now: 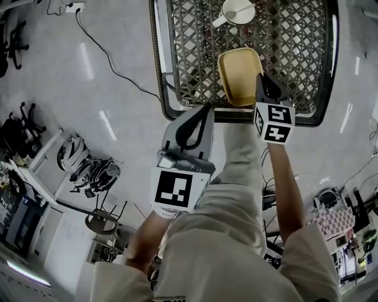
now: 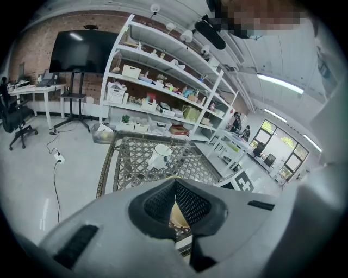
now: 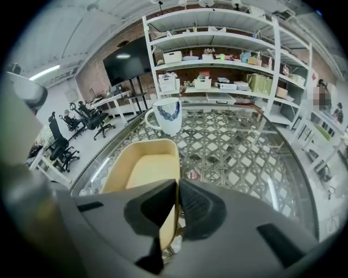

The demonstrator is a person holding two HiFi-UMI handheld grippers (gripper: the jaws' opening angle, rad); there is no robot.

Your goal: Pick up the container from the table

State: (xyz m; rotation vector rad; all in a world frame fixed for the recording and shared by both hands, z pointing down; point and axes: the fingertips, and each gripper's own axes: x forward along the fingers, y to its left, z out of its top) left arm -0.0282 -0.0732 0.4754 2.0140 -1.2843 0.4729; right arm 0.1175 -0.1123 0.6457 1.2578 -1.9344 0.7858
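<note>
A shallow yellow container sits on the glass-topped lattice table close to its near edge. My right gripper reaches in from the container's right side. In the right gripper view the container fills the left foreground, and the right gripper is shut on its right wall, the thin rim pinched between the pads. My left gripper hangs off the table's near edge, left of the container, shut with nothing in it. In the left gripper view a sliver of the container shows behind the touching fingertips of the left gripper.
A white mug stands farther back on the table, beyond the container; it is also visible as the mug and the mug. Shelving stands behind the table. Office chairs and a floor cable lie to the left.
</note>
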